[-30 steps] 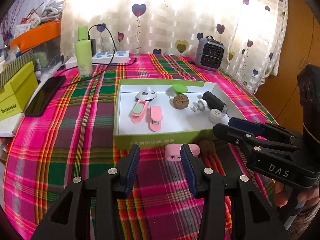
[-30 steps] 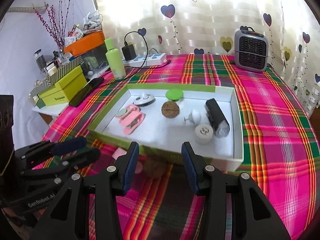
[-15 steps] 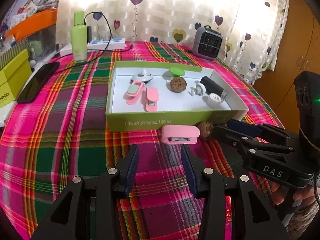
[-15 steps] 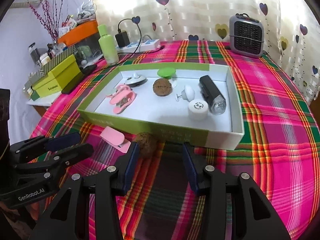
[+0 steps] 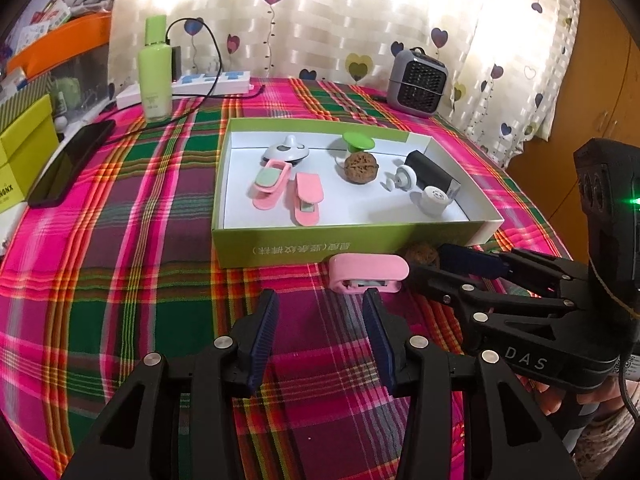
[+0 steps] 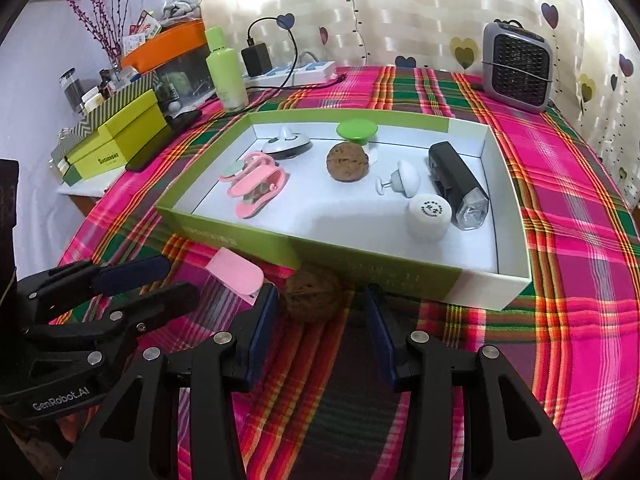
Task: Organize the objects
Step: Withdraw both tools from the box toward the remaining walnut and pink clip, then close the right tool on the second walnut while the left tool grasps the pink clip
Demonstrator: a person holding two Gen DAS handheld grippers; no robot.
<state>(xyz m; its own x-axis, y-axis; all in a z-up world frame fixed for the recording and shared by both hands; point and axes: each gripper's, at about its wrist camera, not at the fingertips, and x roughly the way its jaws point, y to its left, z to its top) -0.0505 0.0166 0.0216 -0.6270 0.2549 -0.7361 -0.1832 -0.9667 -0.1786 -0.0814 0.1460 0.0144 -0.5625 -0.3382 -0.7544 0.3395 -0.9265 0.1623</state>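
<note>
An open green box (image 5: 280, 246) (image 6: 400, 270) with a white inside holds two pink clips (image 5: 286, 192), a walnut (image 5: 361, 166), a green cap, white knobs and a black oblong piece (image 6: 456, 184). Outside its front wall lie a third pink clip (image 5: 368, 274) (image 6: 236, 272) and a second walnut (image 6: 314, 296) (image 5: 420, 254). My left gripper (image 5: 320, 320) (image 6: 172, 280) is open, the clip just ahead of its right fingertip. My right gripper (image 6: 320, 308) (image 5: 444, 266) is open, its tips on either side of the walnut without pressing it.
On the pink plaid cloth (image 5: 120, 260) a green bottle (image 5: 154, 72), a power strip (image 5: 208, 82) and a small grey heater (image 5: 418, 84) stand at the back. A dark phone (image 5: 68, 164) and yellow-green boxes (image 6: 116, 136) lie at the left. A hand (image 5: 560, 396) holds the right gripper.
Both views have drawn back a little from the box. The loose pink clip and walnut, earlier half hidden by the fingertips, now show ahead of them. Nothing was gripped.
</note>
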